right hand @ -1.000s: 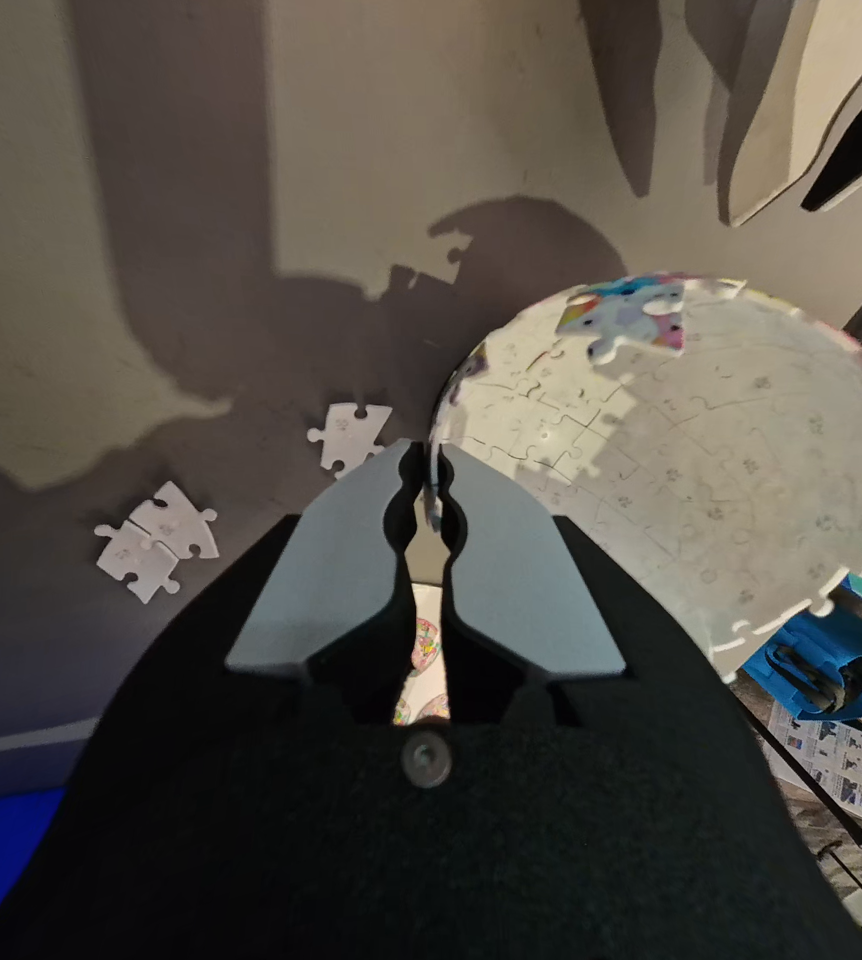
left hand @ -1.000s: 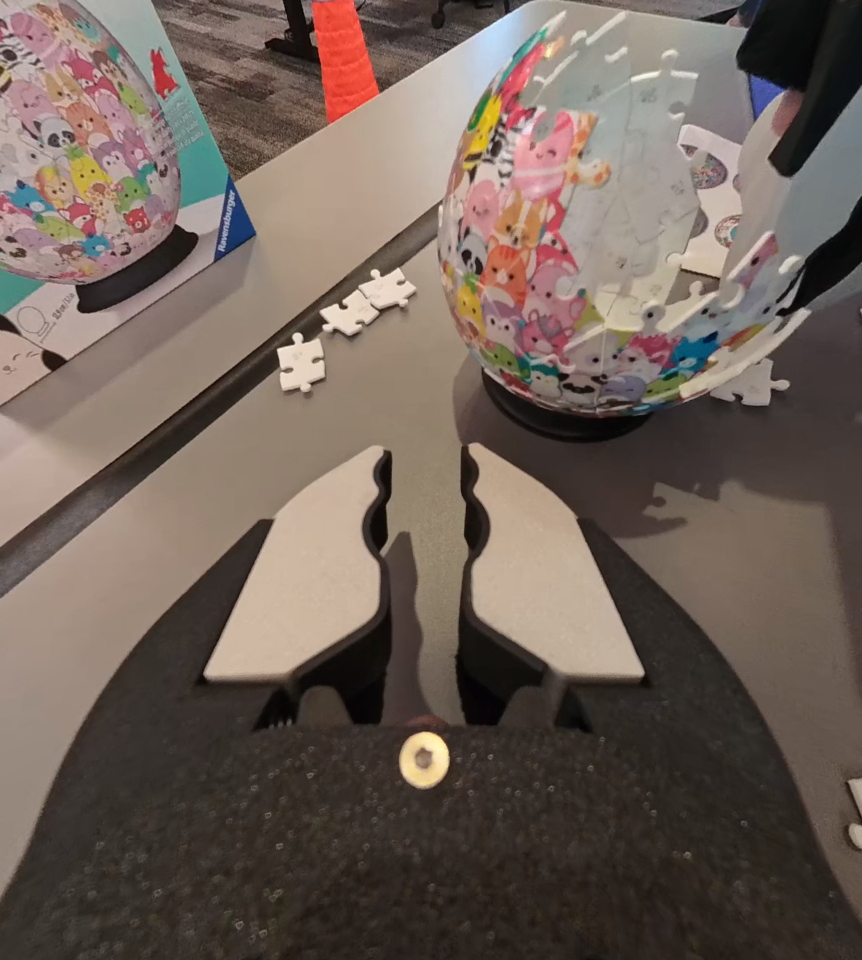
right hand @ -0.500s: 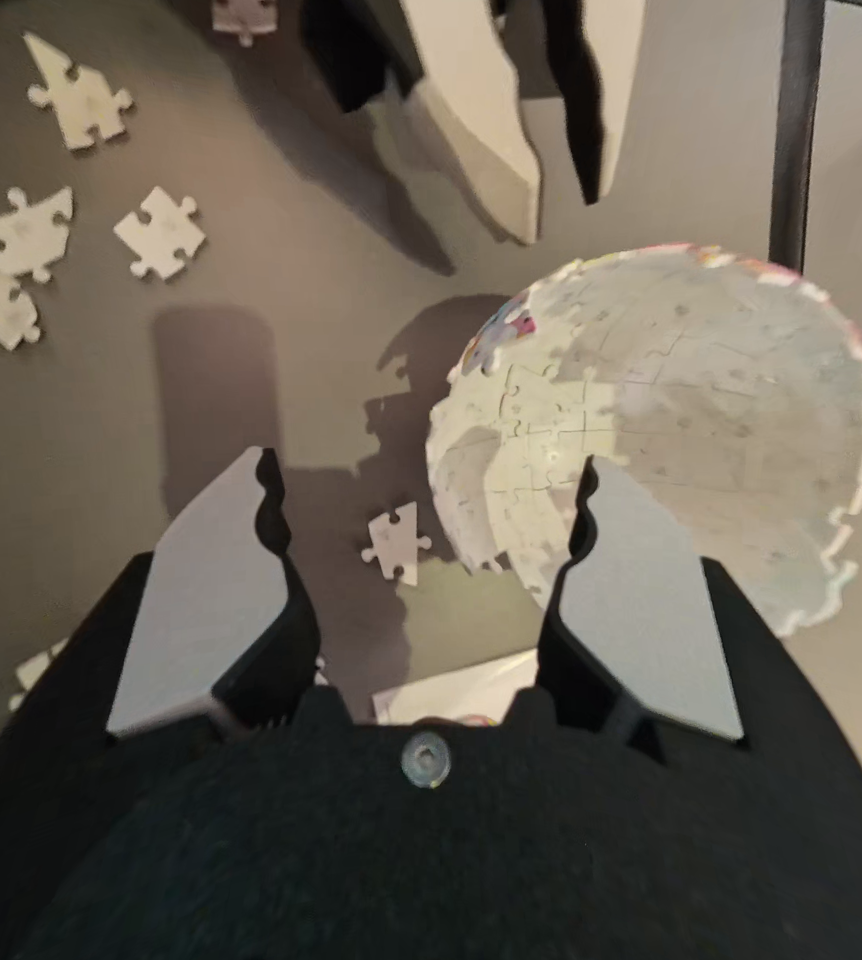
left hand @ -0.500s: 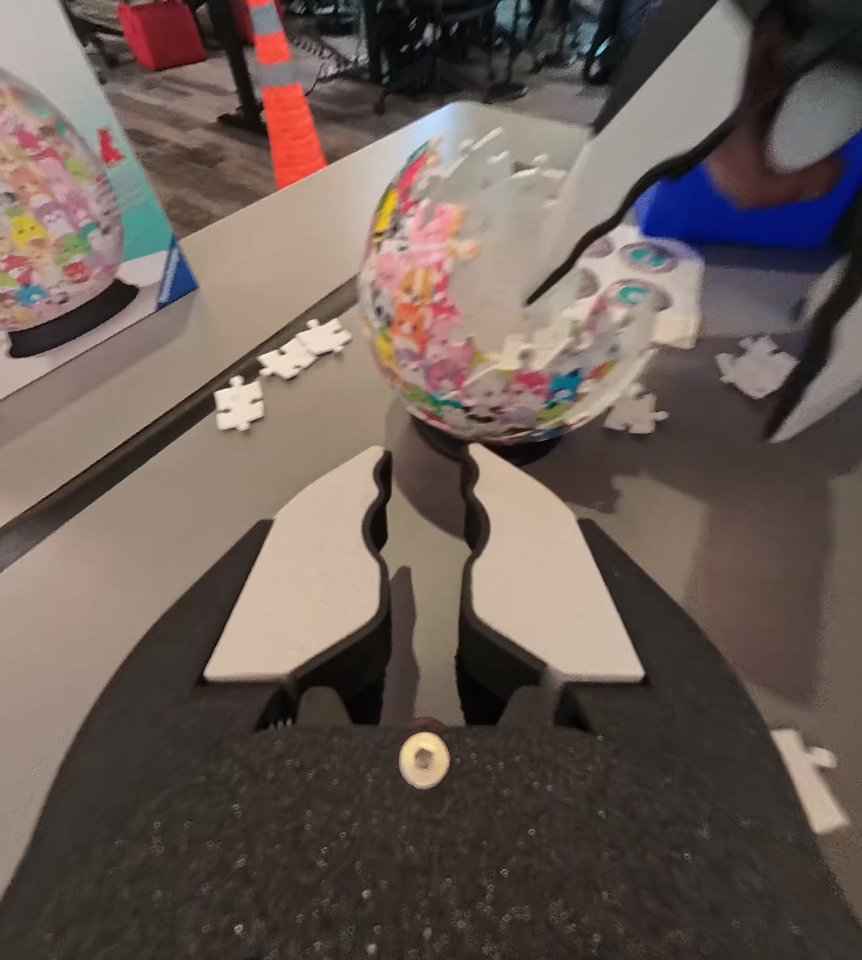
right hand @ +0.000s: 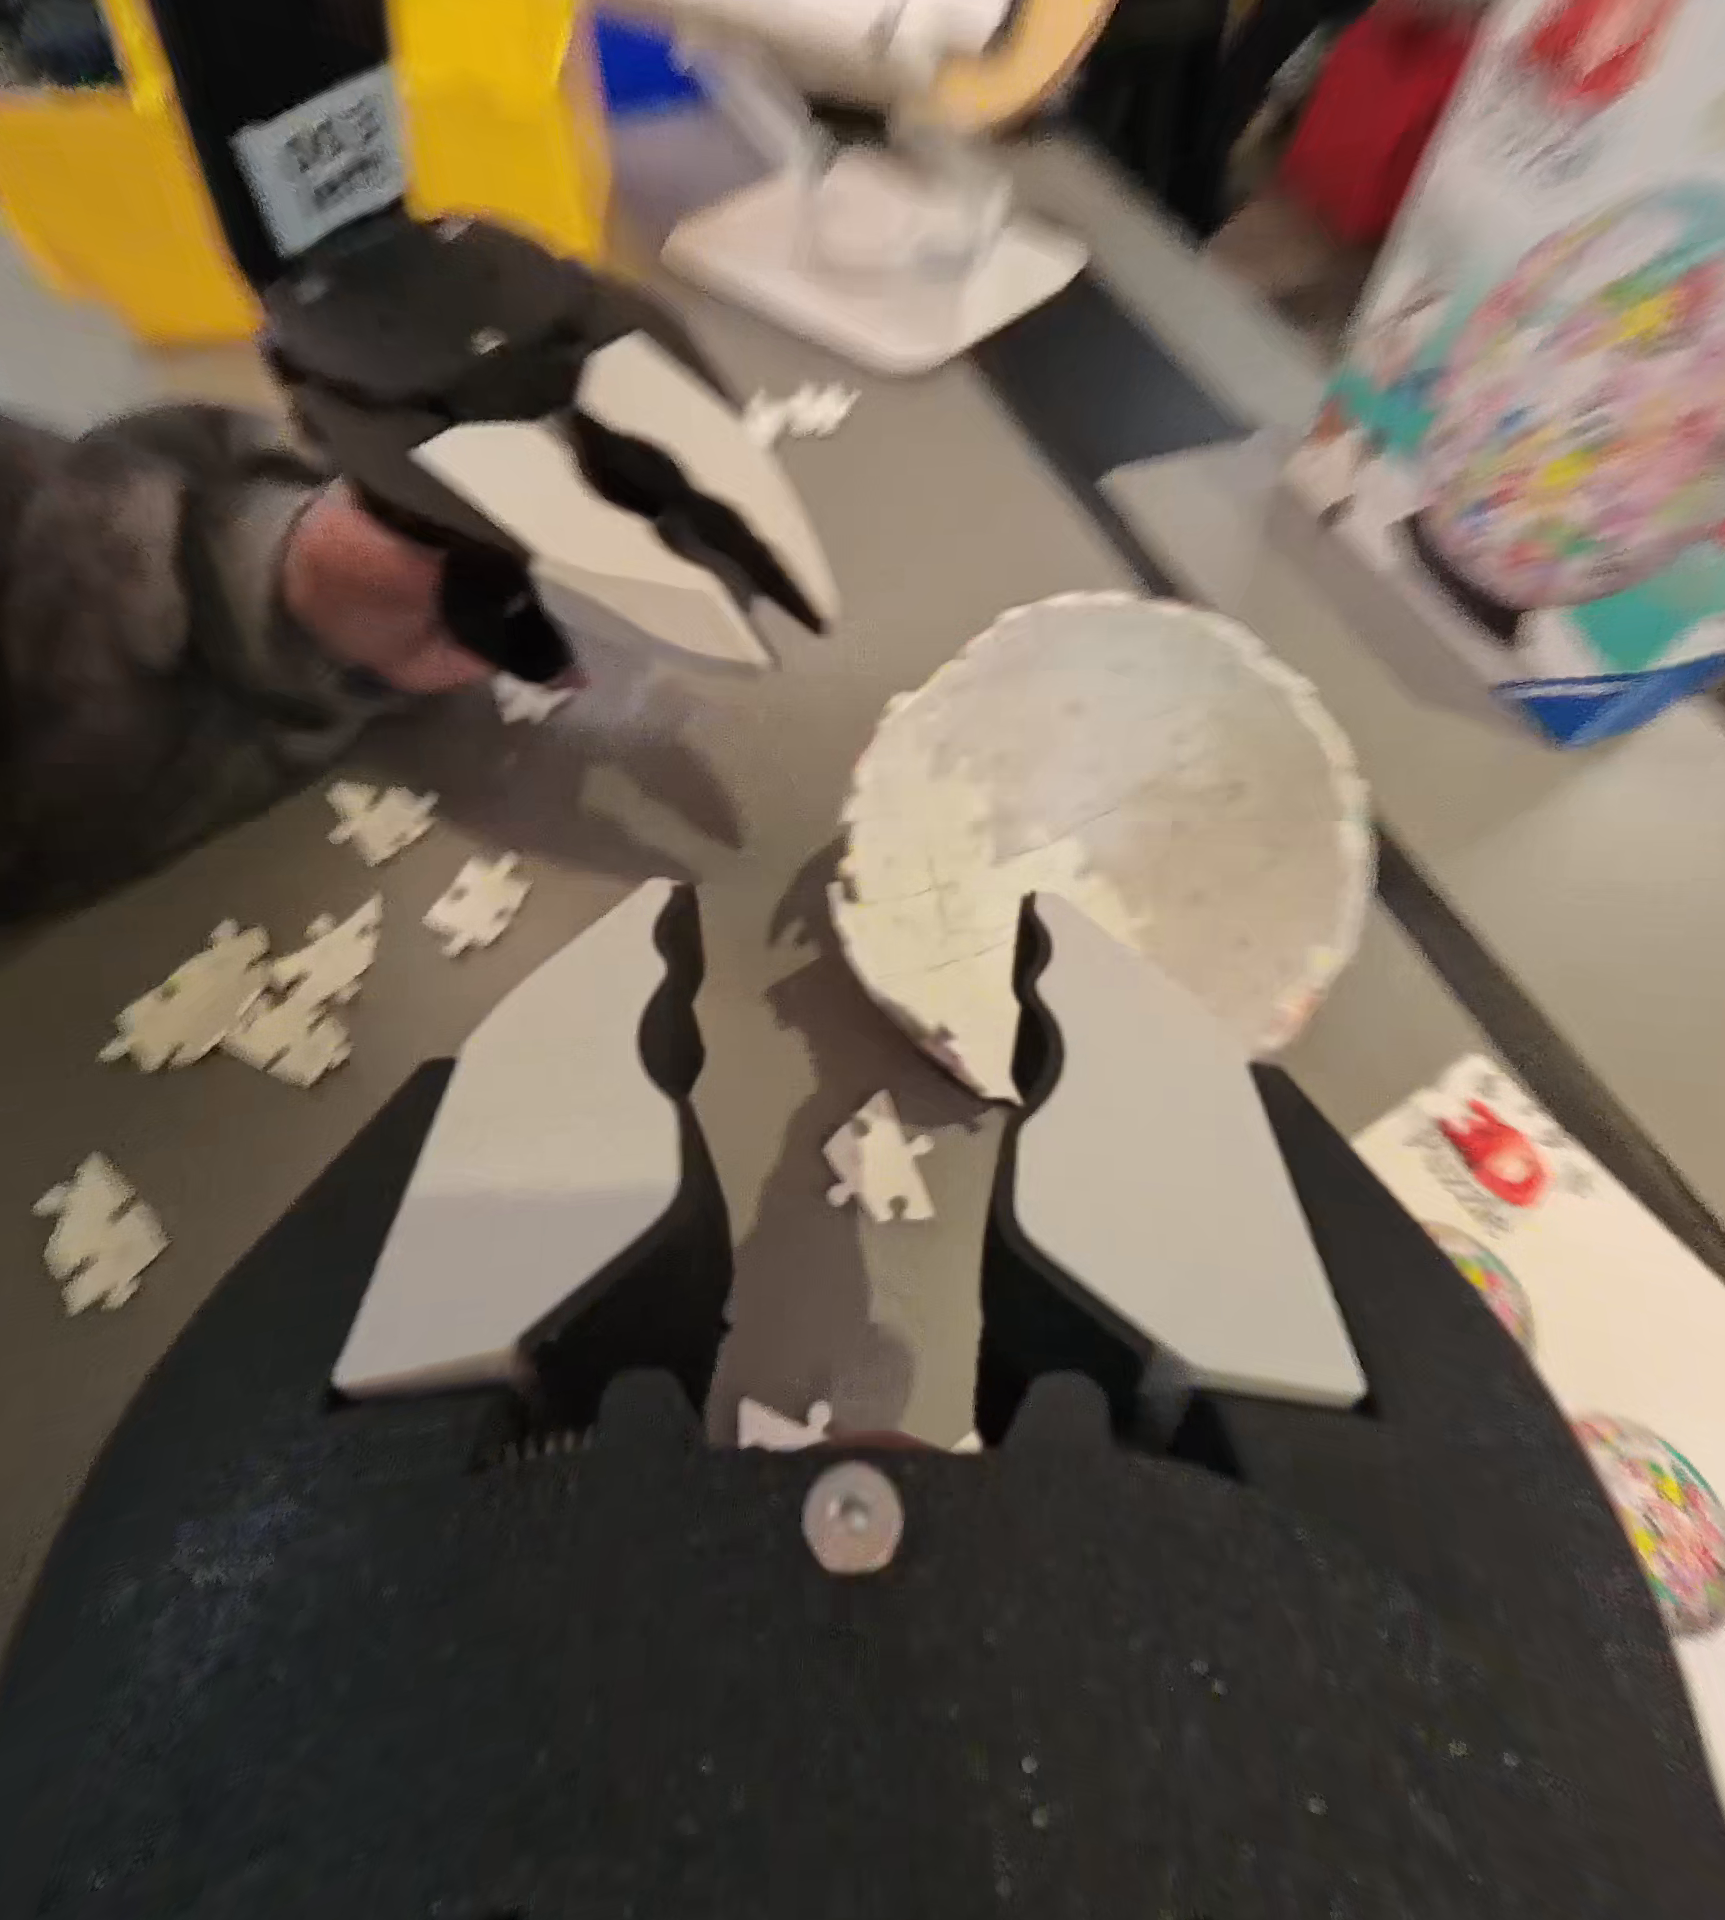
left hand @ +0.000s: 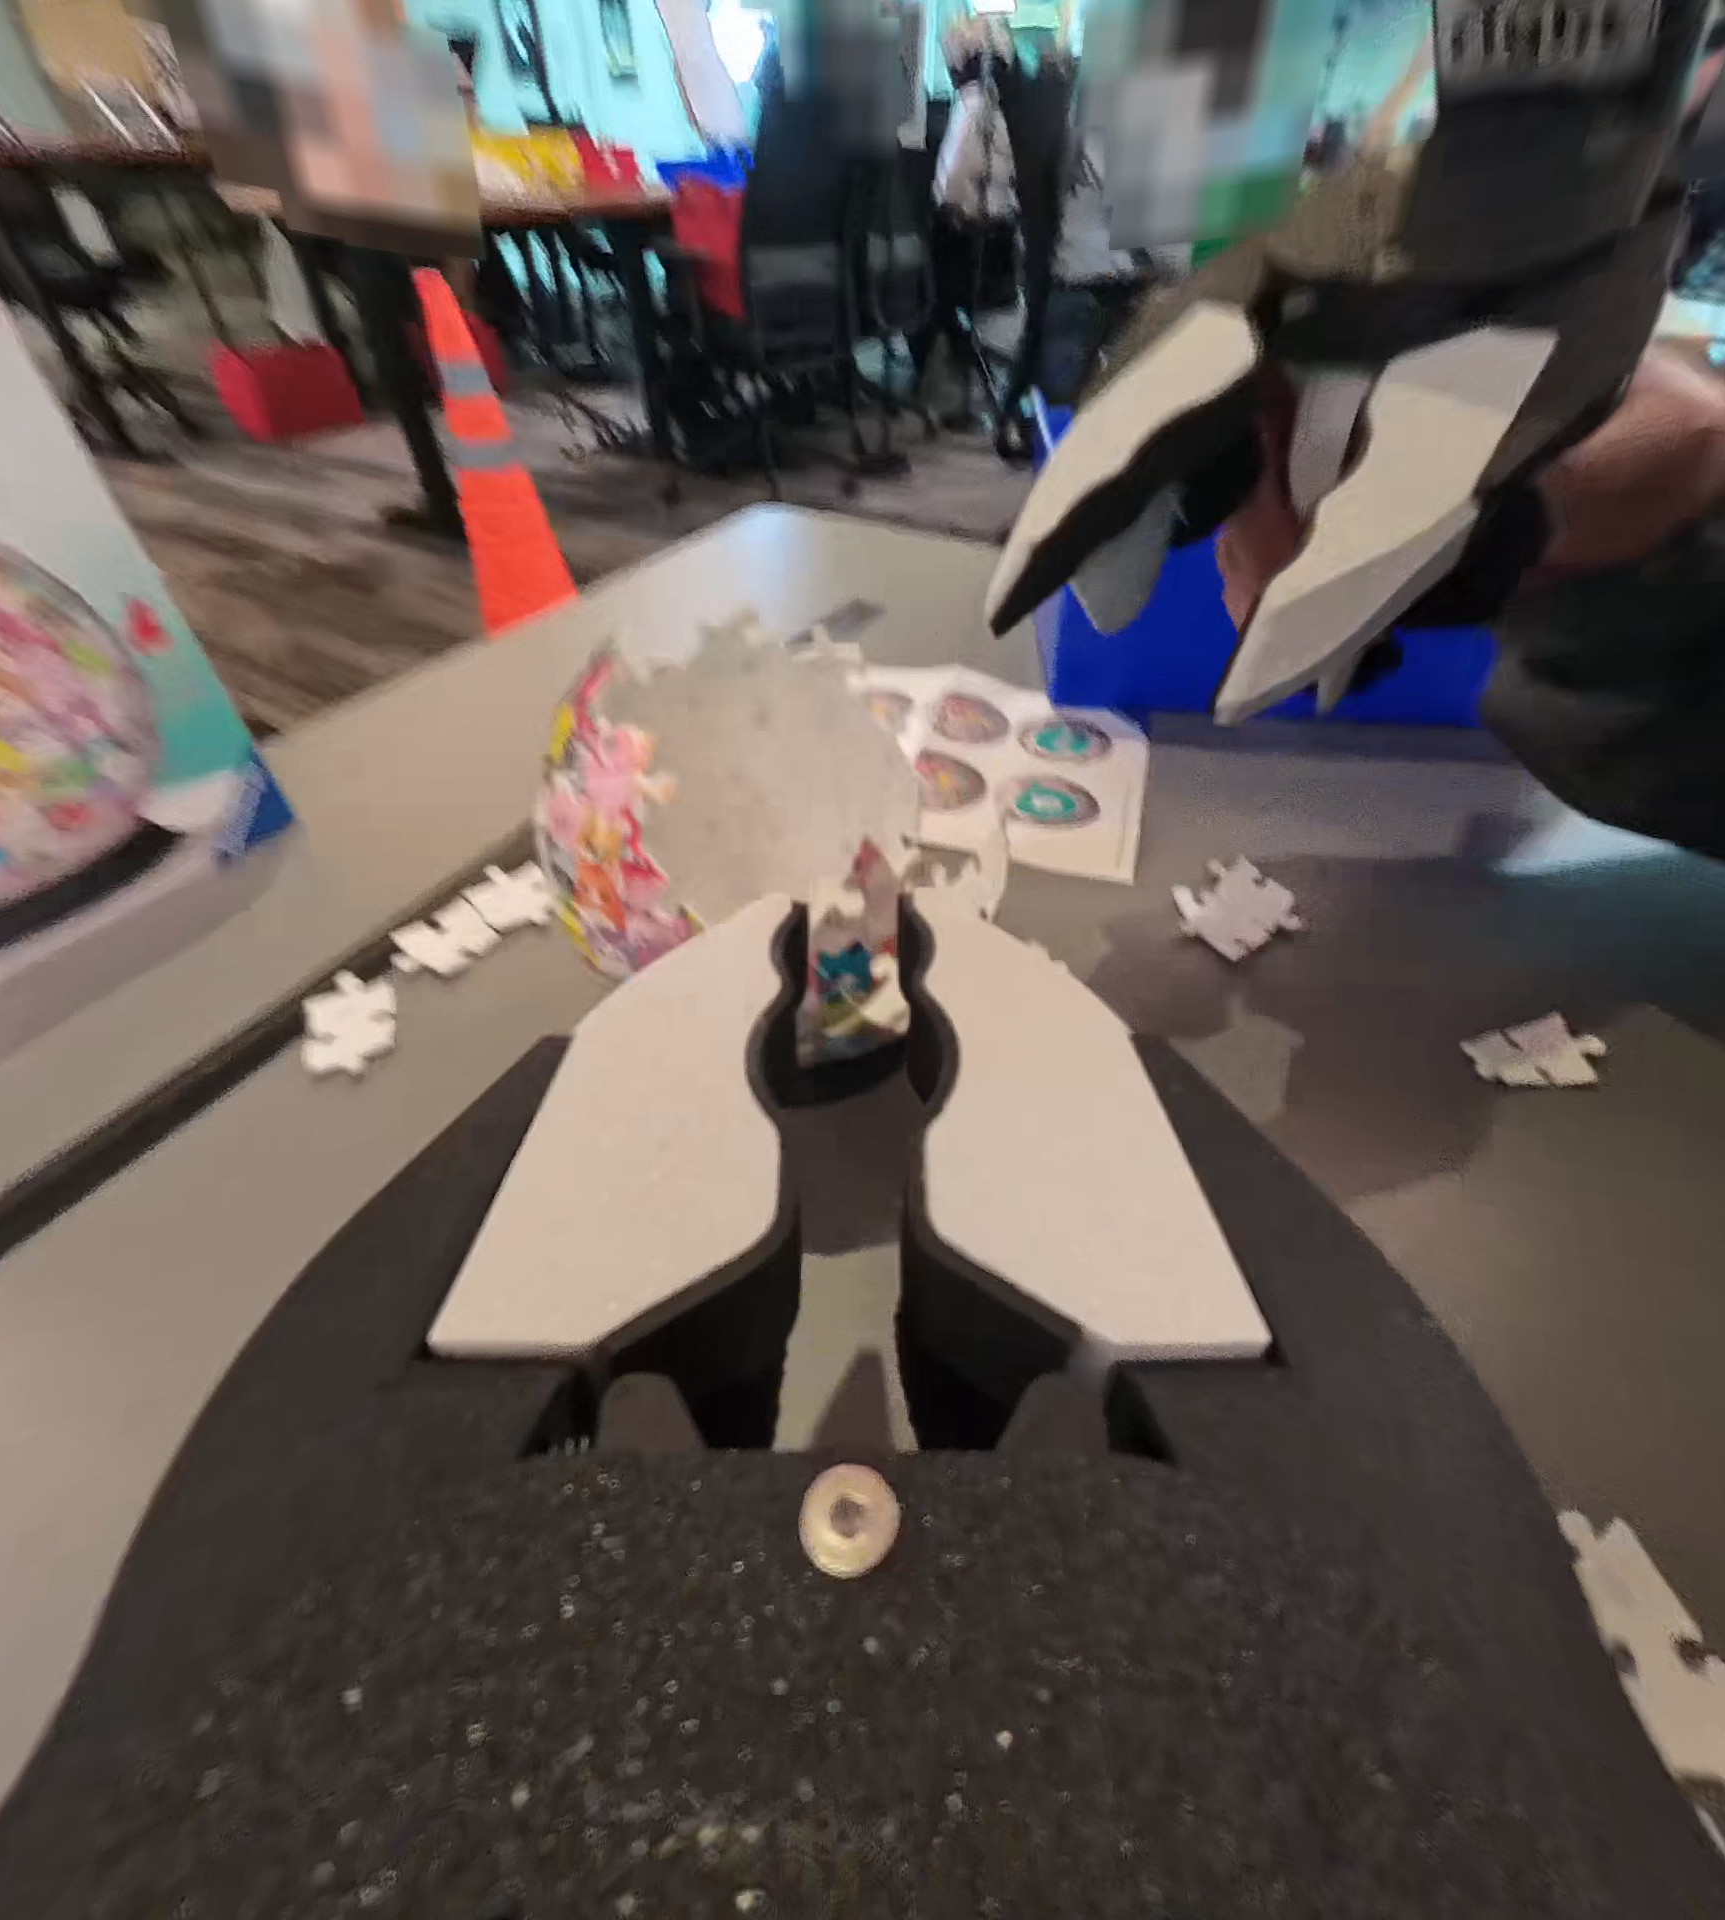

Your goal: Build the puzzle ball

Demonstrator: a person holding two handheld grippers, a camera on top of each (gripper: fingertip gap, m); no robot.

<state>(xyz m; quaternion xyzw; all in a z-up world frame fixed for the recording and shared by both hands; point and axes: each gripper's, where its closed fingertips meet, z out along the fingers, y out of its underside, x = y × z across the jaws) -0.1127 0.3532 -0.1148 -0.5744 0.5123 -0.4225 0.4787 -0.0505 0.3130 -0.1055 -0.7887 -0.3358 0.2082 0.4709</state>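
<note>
The half-built puzzle ball stands on the grey table, colourful outside and white inside, with its open side up. In the right wrist view the ball shows its white inside. My left gripper is in front of the ball and apart from it; its jaws stand a narrow gap apart and hold nothing. It also shows in the right wrist view, raised to the left of the ball. My right gripper is wide open and empty, just short of the ball's near rim. It shows in the left wrist view, raised to the right of the ball.
Loose white pieces lie around: one between my right fingers, a cluster to the left, others. The puzzle box stands at the left. A printed sheet lies behind the ball. An orange cone stands beyond the table. There is about 8 centimeters between the tips of the two grippers.
My right gripper let go of the ball's rim, opened wide and drew back and up. My left gripper drew back from the ball with its gap unchanged.
</note>
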